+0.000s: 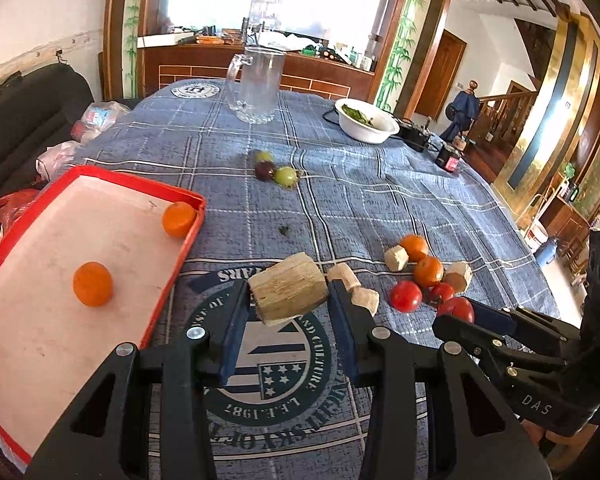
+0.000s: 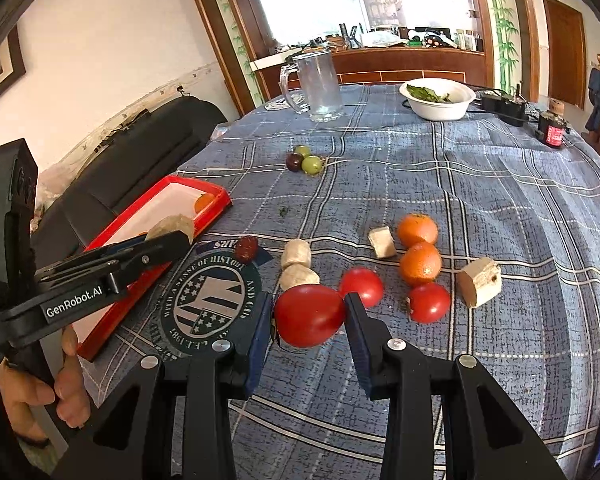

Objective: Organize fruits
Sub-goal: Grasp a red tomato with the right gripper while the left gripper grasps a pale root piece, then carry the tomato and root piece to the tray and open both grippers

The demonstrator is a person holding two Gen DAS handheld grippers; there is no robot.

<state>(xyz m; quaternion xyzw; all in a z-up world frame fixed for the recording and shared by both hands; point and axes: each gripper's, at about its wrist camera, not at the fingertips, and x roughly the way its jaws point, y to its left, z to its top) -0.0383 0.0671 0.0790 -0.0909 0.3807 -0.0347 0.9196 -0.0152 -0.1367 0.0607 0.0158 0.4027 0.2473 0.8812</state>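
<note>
My left gripper (image 1: 288, 300) is shut on a pale wooden block (image 1: 287, 294), held just right of the red tray (image 1: 188, 236). The tray holds two oranges (image 1: 93, 284) (image 1: 179, 219). My right gripper (image 2: 309, 314) is shut on a red tomato (image 2: 309, 315) just above the blue checked cloth. Beyond it lie two more tomatoes (image 2: 361, 287) (image 2: 429, 303), two oranges (image 2: 418, 230) (image 2: 420, 263) and several wooden blocks (image 2: 480, 282). Three grapes (image 2: 304, 162) lie mid-table. A dark red fruit (image 2: 247, 249) lies near the tray.
A glass mug (image 2: 318, 86) and a white bowl of greens (image 2: 438, 98) stand at the far side. A black device and a small jar (image 2: 553, 129) sit at the far right. A black sofa (image 2: 112, 168) runs along the table's left edge.
</note>
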